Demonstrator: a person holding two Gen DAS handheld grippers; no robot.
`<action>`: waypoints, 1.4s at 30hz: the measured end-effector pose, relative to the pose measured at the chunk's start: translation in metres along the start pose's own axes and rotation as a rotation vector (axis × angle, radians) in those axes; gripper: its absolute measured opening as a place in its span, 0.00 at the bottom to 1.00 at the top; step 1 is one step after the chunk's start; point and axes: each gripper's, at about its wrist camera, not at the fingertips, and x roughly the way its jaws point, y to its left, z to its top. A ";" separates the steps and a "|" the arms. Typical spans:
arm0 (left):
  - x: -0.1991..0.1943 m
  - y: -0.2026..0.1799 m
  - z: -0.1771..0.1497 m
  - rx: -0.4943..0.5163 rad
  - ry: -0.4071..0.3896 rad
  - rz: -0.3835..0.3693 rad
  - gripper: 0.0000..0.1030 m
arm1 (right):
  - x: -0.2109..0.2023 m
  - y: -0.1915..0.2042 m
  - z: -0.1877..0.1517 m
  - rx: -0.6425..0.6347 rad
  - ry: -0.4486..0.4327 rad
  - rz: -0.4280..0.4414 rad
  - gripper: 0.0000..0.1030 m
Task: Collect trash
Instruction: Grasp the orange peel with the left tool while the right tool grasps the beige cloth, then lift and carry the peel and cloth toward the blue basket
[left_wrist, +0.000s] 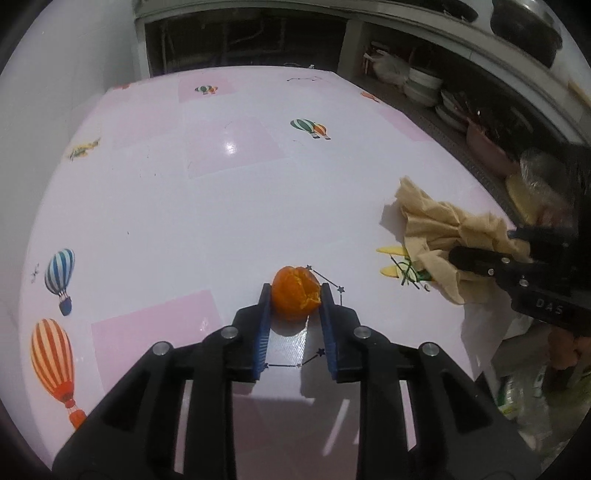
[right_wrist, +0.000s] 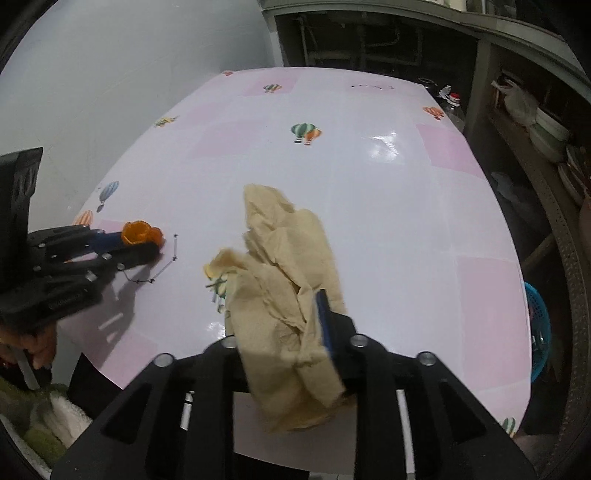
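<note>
Left gripper (left_wrist: 295, 295): orange peel (left_wrist: 295, 296) sits between the two blue finger pads (left_wrist: 263, 325), both pads touching its sides, pinched near the fingertips. The peel is at the table (left_wrist: 207, 206) surface; whether it rests on it or hangs just above cannot be told. Peel is bright orange, curled into a rough cup, torn ragged edge on its right side. From the right wrist view the same peel (right_wrist: 142, 232) shows hollow, open side up.

Right gripper (right_wrist: 280, 332): crumpled beige paper napkin (right_wrist: 288, 280) clamped between the fingers, draping over the left finger and hiding it; the blue right pad (right_wrist: 325, 321) presses into the folds. Napkin is wrinkled, bunched, its far end lying on the table near a yellow-green print.
</note>
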 end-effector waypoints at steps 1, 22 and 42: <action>-0.001 0.000 0.001 0.006 0.002 0.007 0.23 | 0.000 0.002 0.000 -0.008 0.001 -0.002 0.32; 0.000 -0.007 0.007 0.056 0.004 0.099 0.17 | 0.004 0.009 -0.003 -0.051 0.028 0.034 0.68; 0.001 -0.004 0.007 0.053 0.001 0.094 0.16 | 0.013 0.036 -0.008 -0.157 0.048 -0.029 0.86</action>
